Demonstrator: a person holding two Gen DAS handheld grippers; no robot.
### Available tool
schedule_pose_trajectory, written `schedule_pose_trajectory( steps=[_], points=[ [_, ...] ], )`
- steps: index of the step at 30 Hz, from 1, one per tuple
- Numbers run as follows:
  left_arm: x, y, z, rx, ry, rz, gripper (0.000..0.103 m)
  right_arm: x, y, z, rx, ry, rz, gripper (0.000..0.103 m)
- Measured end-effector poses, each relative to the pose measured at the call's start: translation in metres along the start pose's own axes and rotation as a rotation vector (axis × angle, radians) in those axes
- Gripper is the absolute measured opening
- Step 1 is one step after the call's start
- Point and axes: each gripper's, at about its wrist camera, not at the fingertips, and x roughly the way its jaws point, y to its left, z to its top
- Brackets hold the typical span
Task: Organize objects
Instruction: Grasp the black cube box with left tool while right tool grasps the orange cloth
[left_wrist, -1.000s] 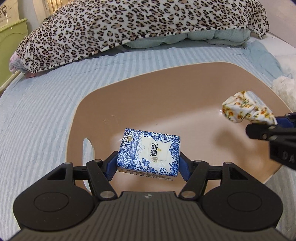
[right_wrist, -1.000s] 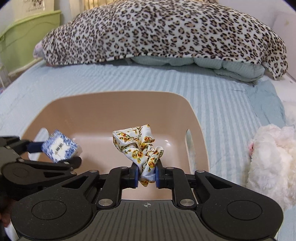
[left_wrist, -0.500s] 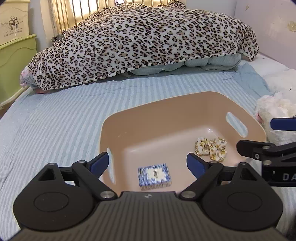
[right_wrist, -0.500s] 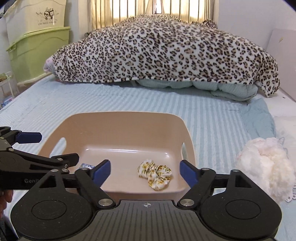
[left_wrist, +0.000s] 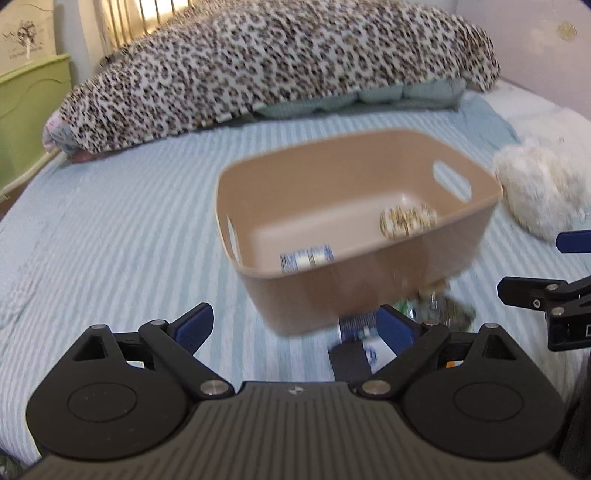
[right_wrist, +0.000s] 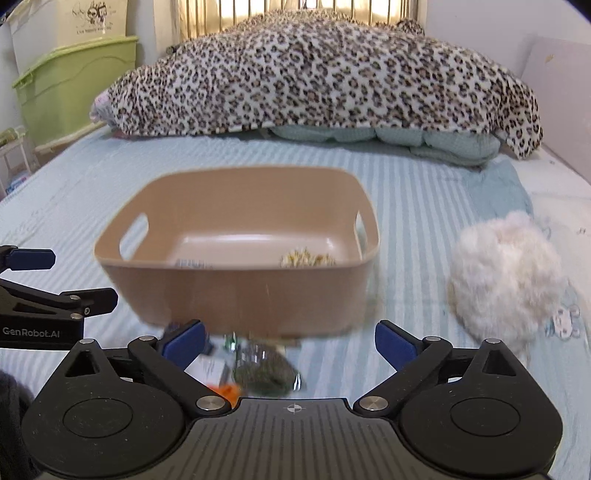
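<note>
Tan bin sits on the striped bed, holding the blue-white tissue pack on its left and the floral scrunchie on its right. Left gripper and right gripper both gape open, empty. Leftover small items lie blurred, in front of the bin's near wall, just ahead of the right gripper's tips, so right looks nearer; long axis unclear

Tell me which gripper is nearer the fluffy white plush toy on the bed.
Right. The right gripper has the fluffy white plush toy just ahead to its right; the left gripper sits farther left.
</note>
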Motion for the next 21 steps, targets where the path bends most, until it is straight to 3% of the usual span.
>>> schedule_pose_trajectory(
  steps=[10,16,21],
  points=[
    [0.031,-0.007,-0.030,0.020,0.073,-0.030,0.095,0.043,0.012,-0.037,0.023,0.153,0.043,0.101],
    [0.056,-0.003,-0.035,-0.030,0.103,-0.045,0.095,0.067,0.016,-0.050,0.037,0.213,0.056,0.100],
    [0.079,0.006,-0.041,-0.118,0.139,-0.121,0.095,0.085,0.016,-0.056,0.103,0.258,0.066,0.094]
  ],
)
